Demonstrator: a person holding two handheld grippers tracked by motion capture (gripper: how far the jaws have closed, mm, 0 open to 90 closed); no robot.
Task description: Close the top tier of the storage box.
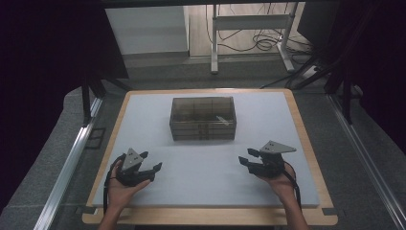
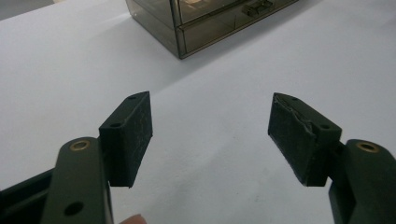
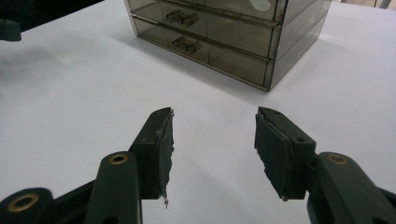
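Your left gripper [image 1: 152, 168] sits low over the near left part of the white mat [image 1: 206, 182], held in your left hand [image 1: 122, 189], and its jaws stand wide apart with nothing between them; in the left gripper view the two black pads [image 2: 133, 133] frame bare mat, and a corner of the box shows at the top edge, well apart from the jaws. Moving toward the middle, the smoky transparent drawer box [image 1: 203, 118] stands upright on the far half of the mat, roughly centred between your two hands and clear of both. In the right gripper view its front shows two stacked drawers [image 3: 205, 35], each with a small handle, both shut flush with the frame, and something pale lies inside the upper part of the box, too blurred to tell what. On the right, your right gripper [image 1: 245, 160] hovers over the near right part of the mat in your right hand [image 1: 277, 179], its jaws likewise spread wide and empty, pointed toward the box.
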